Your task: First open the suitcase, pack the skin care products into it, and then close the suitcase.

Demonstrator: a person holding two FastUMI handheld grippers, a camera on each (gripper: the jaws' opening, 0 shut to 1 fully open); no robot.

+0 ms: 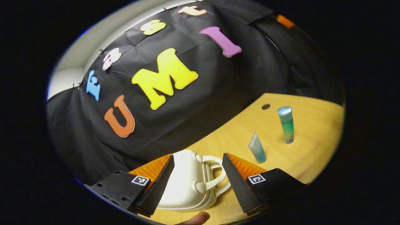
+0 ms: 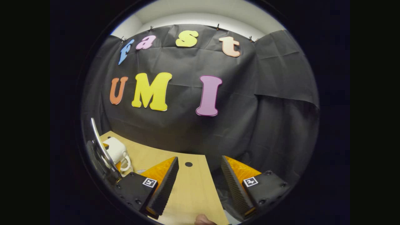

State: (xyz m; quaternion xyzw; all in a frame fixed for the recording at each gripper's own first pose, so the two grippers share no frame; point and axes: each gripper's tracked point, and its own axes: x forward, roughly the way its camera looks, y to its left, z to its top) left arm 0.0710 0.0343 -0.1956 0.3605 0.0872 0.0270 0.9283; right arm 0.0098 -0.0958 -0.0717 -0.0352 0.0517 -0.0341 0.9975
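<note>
Left hand-held gripper point(image 1: 197, 173) fingers spread wide, tilted; right hand-held gripper point(image 2: 199, 175) fingers likewise apart, level

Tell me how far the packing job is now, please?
Nothing looks done: the white suitcase lies closed on the table. The open left gripper straddles its handle end; the right gripper is open, apart. Two skincare tubes stand unpacked; opening, packing and closing remain.

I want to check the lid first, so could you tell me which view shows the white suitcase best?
The left gripper view: the suitcase lies closed on the table, close up between the open left gripper fingers, handle visible. The right gripper view shows it small at the far left edge, partly hidden.
</note>
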